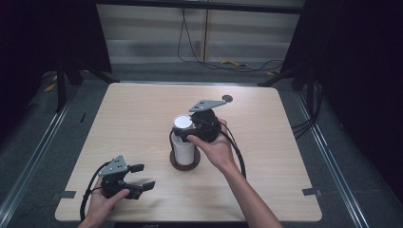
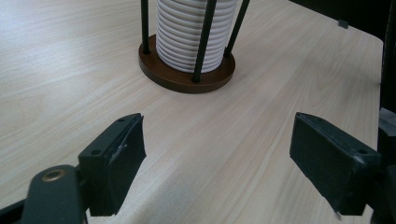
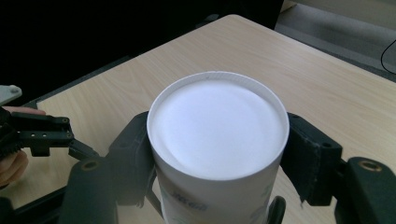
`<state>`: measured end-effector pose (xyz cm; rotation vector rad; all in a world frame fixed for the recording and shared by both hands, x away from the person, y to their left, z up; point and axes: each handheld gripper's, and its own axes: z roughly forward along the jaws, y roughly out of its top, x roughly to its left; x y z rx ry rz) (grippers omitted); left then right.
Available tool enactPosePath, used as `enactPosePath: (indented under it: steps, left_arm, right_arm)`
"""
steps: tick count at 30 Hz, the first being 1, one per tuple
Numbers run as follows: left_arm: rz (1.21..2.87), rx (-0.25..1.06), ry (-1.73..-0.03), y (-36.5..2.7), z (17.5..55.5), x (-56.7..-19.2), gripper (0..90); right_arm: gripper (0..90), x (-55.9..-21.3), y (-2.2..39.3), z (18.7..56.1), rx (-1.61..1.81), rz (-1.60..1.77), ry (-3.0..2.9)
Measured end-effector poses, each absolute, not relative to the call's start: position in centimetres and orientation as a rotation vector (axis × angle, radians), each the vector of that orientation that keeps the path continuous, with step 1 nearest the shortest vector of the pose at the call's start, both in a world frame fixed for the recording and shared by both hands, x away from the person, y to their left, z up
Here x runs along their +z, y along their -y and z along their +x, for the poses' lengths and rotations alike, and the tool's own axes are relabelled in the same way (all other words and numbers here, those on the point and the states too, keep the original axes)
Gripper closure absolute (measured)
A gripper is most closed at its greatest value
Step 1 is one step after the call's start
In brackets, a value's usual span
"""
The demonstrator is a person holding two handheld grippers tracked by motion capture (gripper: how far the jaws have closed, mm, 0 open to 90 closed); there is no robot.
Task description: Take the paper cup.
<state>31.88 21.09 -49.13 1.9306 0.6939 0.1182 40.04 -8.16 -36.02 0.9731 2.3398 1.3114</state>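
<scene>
A stack of white ribbed paper cups (image 1: 184,145) stands upside down in a holder with a round brown base (image 1: 185,165) and thin black rods (image 2: 204,42), near the table's middle. My right gripper (image 1: 186,127) reaches in from the right and is shut on the top cup (image 3: 217,126). Its two black pads (image 3: 133,154) press against opposite sides just below the cup's flat white bottom. My left gripper (image 1: 144,176) rests low at the front left, open and holding nothing. In the left gripper view (image 2: 217,158) the stack (image 2: 191,32) stands ahead, beyond the jaws.
A small dark round disc (image 1: 227,98) lies on the wooden table (image 1: 285,156) behind the right gripper's grey plate. Cables (image 1: 228,62) run over the floor past the far edge. Dark stands flank the table at both back corners.
</scene>
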Motion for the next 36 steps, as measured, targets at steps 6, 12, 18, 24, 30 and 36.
enactPosePath:
  steps: [6, 12, 18, 24, 30, 36]
  left_arm:
    - [1.93, 0.109, -0.695, -21.0, 31.8, -49.2, 18.1]
    - [1.932, 0.105, -0.697, -21.0, 31.9, -49.2, 18.1]
    - [1.933, 0.105, -0.698, -21.0, 31.9, -49.2, 18.1]
    - [1.932, 0.103, -0.7, -21.0, 31.9, -49.3, 18.1]
    - [1.932, 0.101, -0.702, -21.0, 31.9, -49.3, 18.1]
    - [1.931, 0.104, -0.7, -21.0, 31.9, -49.3, 18.1]
  right_arm:
    - [32.5, -35.6, 8.3, 39.8, 1.318, 0.965, -2.329]
    - [32.8, -35.2, 8.7, 39.7, 1.356, 0.963, -2.299]
    - [33.1, -34.9, 8.9, 39.5, 1.367, 0.963, -2.277]
    - [33.6, -34.3, 8.9, 39.6, 1.396, 0.957, -2.269]
    - [34.0, -33.6, 8.9, 39.5, 1.423, 0.955, -2.259]
    - [34.2, -33.5, 9.1, 39.5, 1.445, 0.956, -2.244]
